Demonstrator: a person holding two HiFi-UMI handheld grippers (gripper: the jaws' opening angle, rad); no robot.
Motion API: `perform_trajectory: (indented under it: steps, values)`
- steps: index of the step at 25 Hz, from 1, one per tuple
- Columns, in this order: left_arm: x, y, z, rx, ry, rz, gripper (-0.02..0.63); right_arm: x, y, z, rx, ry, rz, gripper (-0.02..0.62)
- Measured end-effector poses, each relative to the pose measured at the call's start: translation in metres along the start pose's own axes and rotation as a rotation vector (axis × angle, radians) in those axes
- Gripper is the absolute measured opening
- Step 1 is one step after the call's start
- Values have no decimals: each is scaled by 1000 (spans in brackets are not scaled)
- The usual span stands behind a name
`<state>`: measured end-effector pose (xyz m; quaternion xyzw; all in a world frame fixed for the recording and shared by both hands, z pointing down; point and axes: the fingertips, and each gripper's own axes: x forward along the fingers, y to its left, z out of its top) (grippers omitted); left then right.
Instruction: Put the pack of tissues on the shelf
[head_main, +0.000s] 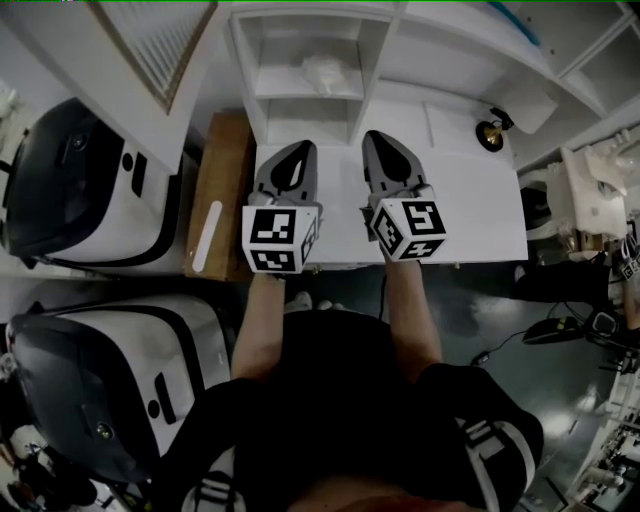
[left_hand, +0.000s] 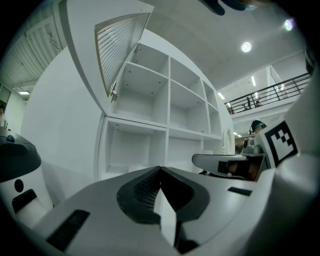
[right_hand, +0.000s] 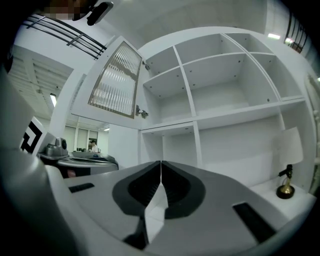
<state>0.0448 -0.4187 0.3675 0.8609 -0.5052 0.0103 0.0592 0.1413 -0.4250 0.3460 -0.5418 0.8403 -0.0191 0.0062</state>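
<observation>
A pale, crinkled pack of tissues (head_main: 325, 72) lies inside a compartment of the white shelf unit (head_main: 375, 60), straight ahead of both grippers. My left gripper (head_main: 303, 150) hovers over the white counter (head_main: 470, 215) just below that compartment, shut and empty. Beside it on the right, my right gripper (head_main: 373, 140) is also shut with nothing in it. In the left gripper view the jaws (left_hand: 160, 170) meet at the tip in front of the open shelf bays. The right gripper view shows its jaws (right_hand: 161, 164) pressed together the same way. Neither gripper view shows the pack clearly.
A ribbed-glass cabinet door (head_main: 160, 40) stands open at upper left. A small brass ornament (head_main: 490, 133) sits on the counter at right. Left of the counter lies a wooden board (head_main: 225, 190), and two large white-and-black machines (head_main: 90, 185) stand further left.
</observation>
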Motion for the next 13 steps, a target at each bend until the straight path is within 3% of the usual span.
perform_trajectory:
  steps: [5,13]
  values:
    - [-8,3,-4,0,6,22,11,-3,5,-6,13,10,24,23]
    - [-16,-7,-10,35,34,-9,11,-6,12,-18,63,39,42,23]
